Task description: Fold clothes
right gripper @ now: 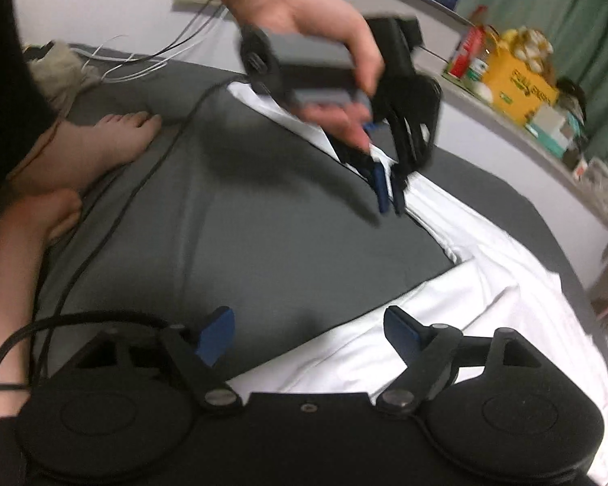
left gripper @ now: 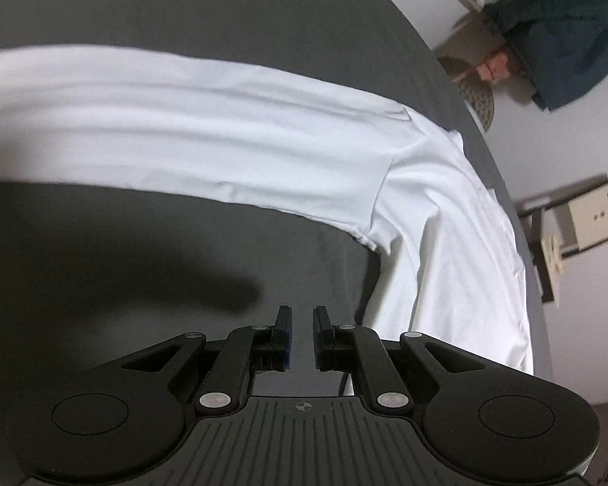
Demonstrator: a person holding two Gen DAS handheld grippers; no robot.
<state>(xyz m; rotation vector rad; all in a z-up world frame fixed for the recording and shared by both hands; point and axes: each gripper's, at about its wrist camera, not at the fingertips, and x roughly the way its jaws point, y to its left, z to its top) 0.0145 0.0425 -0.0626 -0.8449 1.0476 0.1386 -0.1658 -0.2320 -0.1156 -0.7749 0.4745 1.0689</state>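
I have a white long-sleeved shirt (left gripper: 231, 121) spread on the dark grey bedsheet (left gripper: 162, 251), one sleeve stretched out flat across the sheet and the body running down toward the bed's edge. My left gripper (left gripper: 302, 316) hovers over bare sheet just beside the armpit seam, its fingers drawn close with a narrow gap and nothing between them. In the right wrist view my right gripper (right gripper: 308, 324) sits at the shirt's near edge with fingers spread wide, holding nothing.

I judge I'm at a sleeve fold: the sleeve lies extended, not yet brought over the body. Next I'd need a firm pinch on the sleeve cloth, lifting a single layer without dragging the body askew.
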